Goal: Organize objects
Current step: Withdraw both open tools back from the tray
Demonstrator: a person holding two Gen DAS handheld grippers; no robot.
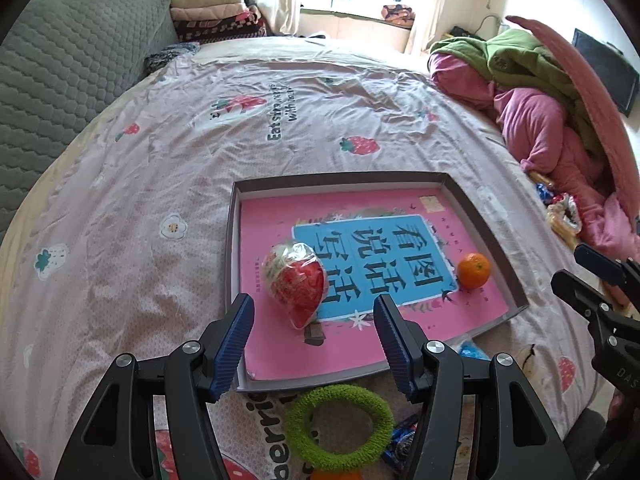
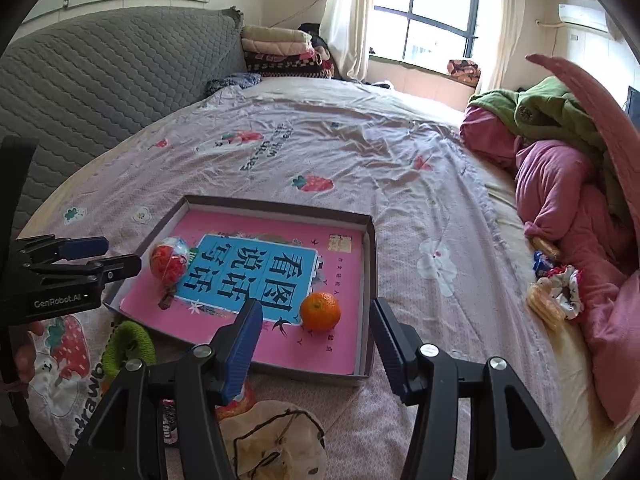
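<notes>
A shallow grey box (image 1: 486,236) (image 2: 370,256) lies on the bed with a pink and blue book flat inside it. On the book rest a plastic-wrapped red apple (image 1: 294,282) (image 2: 169,261) and a small orange (image 1: 473,270) (image 2: 320,311). My left gripper (image 1: 314,320) hangs open above the box's near edge, the apple just beyond its fingers. My right gripper (image 2: 316,324) is open too, above the near right corner, with the orange seen between its fingers but untouched. A green fuzzy ring (image 1: 338,426) (image 2: 128,346) lies on the sheet in front of the box.
Snack packets and a scrunchie (image 2: 554,290) lie at the bed's right edge beside a heap of pink and green bedding (image 1: 536,120). A beige bag (image 2: 276,440), blue wrappers (image 1: 404,440) and other small items lie near the front. A grey headboard (image 1: 60,80) stands on the left.
</notes>
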